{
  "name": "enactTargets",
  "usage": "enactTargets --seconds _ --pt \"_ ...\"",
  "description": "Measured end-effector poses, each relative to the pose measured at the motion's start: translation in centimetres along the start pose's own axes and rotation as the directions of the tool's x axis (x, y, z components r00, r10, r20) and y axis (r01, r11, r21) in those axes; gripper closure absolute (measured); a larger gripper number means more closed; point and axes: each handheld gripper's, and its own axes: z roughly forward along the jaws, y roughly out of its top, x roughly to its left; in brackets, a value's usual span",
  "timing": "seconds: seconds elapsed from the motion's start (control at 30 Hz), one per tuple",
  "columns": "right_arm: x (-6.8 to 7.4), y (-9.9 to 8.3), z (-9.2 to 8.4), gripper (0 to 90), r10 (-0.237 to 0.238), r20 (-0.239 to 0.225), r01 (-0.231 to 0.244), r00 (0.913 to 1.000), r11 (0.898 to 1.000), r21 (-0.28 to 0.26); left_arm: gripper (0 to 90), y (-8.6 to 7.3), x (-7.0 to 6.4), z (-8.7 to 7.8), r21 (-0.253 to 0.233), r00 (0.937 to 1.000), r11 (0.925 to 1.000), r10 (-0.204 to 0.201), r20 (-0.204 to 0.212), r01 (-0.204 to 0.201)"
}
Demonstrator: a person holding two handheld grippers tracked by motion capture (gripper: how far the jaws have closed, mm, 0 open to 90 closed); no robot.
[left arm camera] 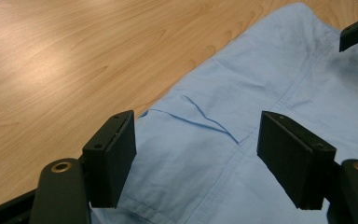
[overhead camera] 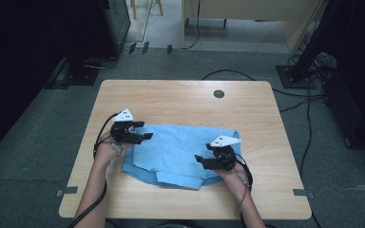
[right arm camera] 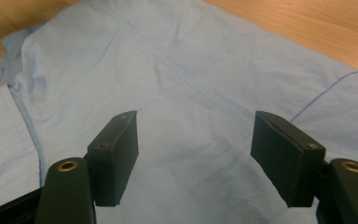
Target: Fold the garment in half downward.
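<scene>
both hand-held grippers gape empty over the blue garment (overhead camera: pixel 171 152).

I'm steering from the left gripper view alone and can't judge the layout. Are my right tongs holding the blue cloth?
Observer: No. The right tongs stand open above the blue cloth, nothing pinched.
Operator: Where do the left tongs sit on the table?
Observer: The left tongs are at the cloth's left edge, pointing across it toward the right.
Operator: Anything else on the table?
Observer: A dark round cap is set in the table near its far edge.
</scene>
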Motion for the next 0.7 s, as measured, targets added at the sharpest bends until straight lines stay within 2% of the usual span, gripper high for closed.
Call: enactTargets --seconds 0.07,0.13,0.17,0.4,0.7 --pt "-0.2 0.1 0.0 30.0 0.039 -0.018 -0.039 0.9991 0.999 0.008 28.2 -0.1 0.0 0.1 0.002 0.9999 1.0 -0.003 -0.012 0.003" --pt "-0.5 0.1 0.1 27.8 0.113 -0.052 -0.112 0.9922 0.993 0.025 28.2 -0.1 -0.2 0.3 0.017 0.9993 0.9996 0.024 -0.028 -0.023" --pt "-0.6 0.1 0.2 27.8 0.125 -0.061 -0.123 0.9903 0.992 0.028 28.2 -0.2 -0.2 0.4 0.018 0.9994 0.9995 0.025 -0.022 -0.025" --pt "0.5 0.0 1.1 28.4 0.062 -0.037 -0.061 0.9974 0.998 0.029 28.2 -0.7 0.5 0.7 0.008 0.9999 1.0 -0.004 -0.011 0.004" --pt "1.2 0.1 1.2 27.4 0.045 -0.015 -0.044 0.9989 0.999 0.025 28.2 -0.7 0.7 0.7 0.006 1.0 1.0 -0.006 -0.007 0.006"
